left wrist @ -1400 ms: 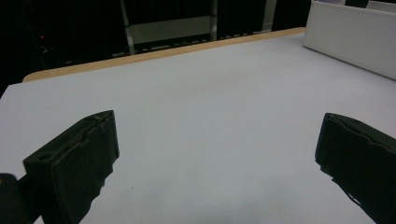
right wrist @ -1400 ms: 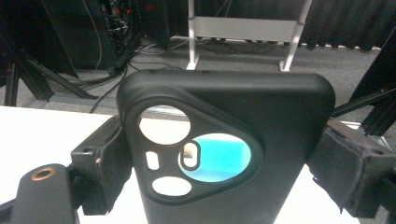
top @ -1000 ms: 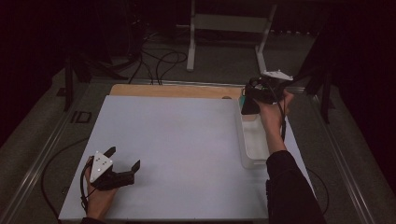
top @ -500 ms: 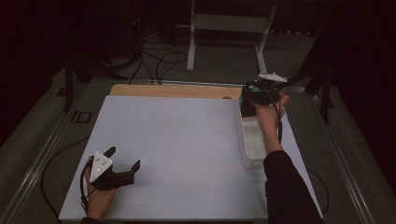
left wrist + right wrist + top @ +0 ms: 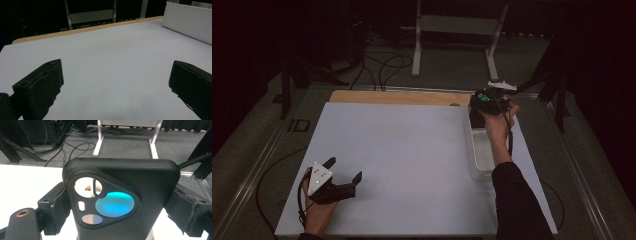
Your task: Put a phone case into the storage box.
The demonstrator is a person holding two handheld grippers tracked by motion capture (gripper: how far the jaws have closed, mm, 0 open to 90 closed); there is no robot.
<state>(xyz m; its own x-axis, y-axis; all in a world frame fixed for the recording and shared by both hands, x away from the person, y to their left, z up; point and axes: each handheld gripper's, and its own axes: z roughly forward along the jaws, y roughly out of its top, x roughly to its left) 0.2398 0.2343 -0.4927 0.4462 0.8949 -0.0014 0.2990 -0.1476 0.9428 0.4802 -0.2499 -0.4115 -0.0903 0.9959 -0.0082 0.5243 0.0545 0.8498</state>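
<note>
A black phone case (image 5: 120, 202), with a triangular camera cut-out, is held upright between the jaws of the right gripper (image 5: 120, 207), which are closed on its two sides; in the right gripper view it stands in the centre of the frame. In the high view, the right gripper (image 5: 488, 102) is seen at the upper right of the frame, raised above the far end of the white bin (image 5: 477, 165) that lies along the right edge of the white table (image 5: 412, 150). The step in hand is judged to be the carrying of the case, lifted clear of the bin. The left gripper (image 5: 343, 176) is rested at the lower left of the frame, its jaws spread wide with nothing between them. For the next move, a steady grip is called for while the case is brought over the table, and the open left gripper could be used to receive or steady it.
</note>
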